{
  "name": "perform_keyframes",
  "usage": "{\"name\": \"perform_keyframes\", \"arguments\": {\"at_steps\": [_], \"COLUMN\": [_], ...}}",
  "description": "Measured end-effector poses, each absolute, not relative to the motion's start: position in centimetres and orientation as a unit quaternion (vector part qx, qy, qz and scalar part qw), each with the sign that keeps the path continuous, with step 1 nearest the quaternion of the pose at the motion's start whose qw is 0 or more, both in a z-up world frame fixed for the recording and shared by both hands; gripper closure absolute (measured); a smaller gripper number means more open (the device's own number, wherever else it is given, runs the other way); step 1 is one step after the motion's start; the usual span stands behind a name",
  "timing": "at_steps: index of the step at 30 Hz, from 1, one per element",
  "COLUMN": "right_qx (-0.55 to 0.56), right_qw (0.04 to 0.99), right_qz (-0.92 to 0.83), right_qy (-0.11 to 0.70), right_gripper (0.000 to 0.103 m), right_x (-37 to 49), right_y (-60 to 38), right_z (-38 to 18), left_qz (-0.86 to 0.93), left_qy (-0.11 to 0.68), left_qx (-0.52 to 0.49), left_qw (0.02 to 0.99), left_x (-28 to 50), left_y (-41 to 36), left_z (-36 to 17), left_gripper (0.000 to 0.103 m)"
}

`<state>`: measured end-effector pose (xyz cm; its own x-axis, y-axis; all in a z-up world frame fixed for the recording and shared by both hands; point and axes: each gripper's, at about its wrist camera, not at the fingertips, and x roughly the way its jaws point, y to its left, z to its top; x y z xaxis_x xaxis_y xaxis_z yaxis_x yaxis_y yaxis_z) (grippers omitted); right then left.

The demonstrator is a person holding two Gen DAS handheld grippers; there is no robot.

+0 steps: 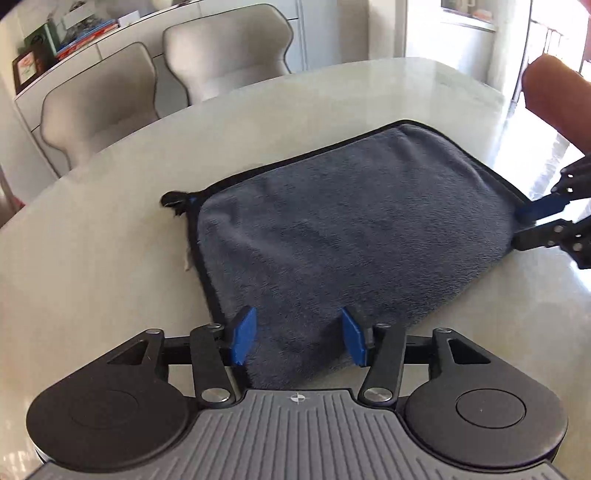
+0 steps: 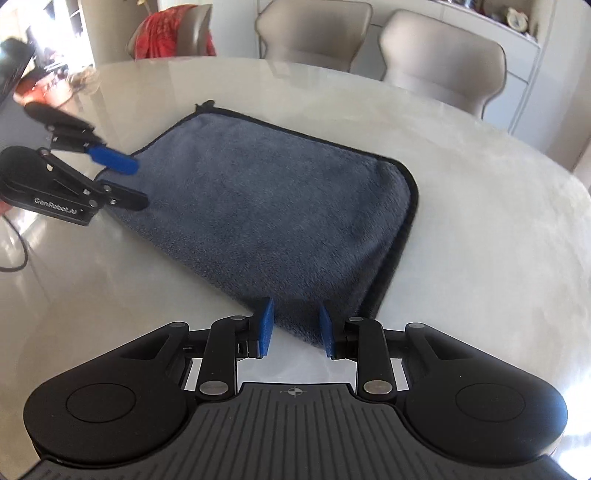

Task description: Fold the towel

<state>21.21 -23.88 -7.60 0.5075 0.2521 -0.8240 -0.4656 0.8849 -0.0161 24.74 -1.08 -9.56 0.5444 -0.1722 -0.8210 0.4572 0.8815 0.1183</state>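
1. Two tools at work: left tool [image 1: 297,341] at 6 o'clock in the left wrist view, right tool [image 2: 297,328] at 6 o'clock in the right wrist view.
2. Grey towel [image 1: 351,229] flat on the counter [image 1: 110,240], black-edged, apparently doubled over already; small hanging loop [image 1: 173,199] at its 9 o'clock corner.
3. Left tool: blue pads apart, towel's near edge between them, not pinched. Seen from the other side at 9 o'clock, same gap showing.
4. Right tool: pads apart too, narrower gap, straddling the near corner; no visible pinch.
5. Likely reason for placement: one tool at each end of the same edge, so the cloth can be carried over evenly for another fold.
6. Surface: pale, glossy, rounded counter, strong glare, slippery-looking; towel could slide when tugged.
7. Room: beige chairs [image 1: 229,51] at 12 o'clock, white cabinets behind, red cloth [image 2: 166,33] over a chair, bright window light.
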Motion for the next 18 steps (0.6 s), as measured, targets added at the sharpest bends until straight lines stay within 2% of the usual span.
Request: {"name": "perform_keyframes", "arguments": {"at_steps": [6,9,15,16,18], "right_qx": [-0.097,-0.013,0.199,0.253,0.322], "right_qw": [0.876,0.892,0.874,0.862,0.843], "right_qz": [0.183,0.156,0.086,0.072,0.062], "right_qy": [0.435,0.424,0.434,0.434,0.427], "right_gripper": [0.073,0.065,0.062,0.059,0.043], "right_x": [20.8,20.4,19.3,19.0,18.4], "right_y": [-24.4,-25.9,-29.8,-30.6,-31.4], "right_z": [-6.6,-5.9,-7.4,-7.8,-8.5], "left_qz": [-0.163,-0.167,-0.171,-0.171,-0.169], "left_qy": [0.426,0.415,0.405,0.406,0.408], "left_qx": [0.175,0.161,0.145,0.146,0.149], "left_qw": [0.872,0.880,0.886,0.886,0.885], "left_x": [23.8,22.9,22.1,22.2,22.6], "left_y": [-0.8,-1.3,-2.5,-2.8,-3.2], "left_z": [-8.8,-8.0,-7.2,-7.3,-7.5], "left_gripper": [0.043,0.043,0.042,0.042,0.042]}}
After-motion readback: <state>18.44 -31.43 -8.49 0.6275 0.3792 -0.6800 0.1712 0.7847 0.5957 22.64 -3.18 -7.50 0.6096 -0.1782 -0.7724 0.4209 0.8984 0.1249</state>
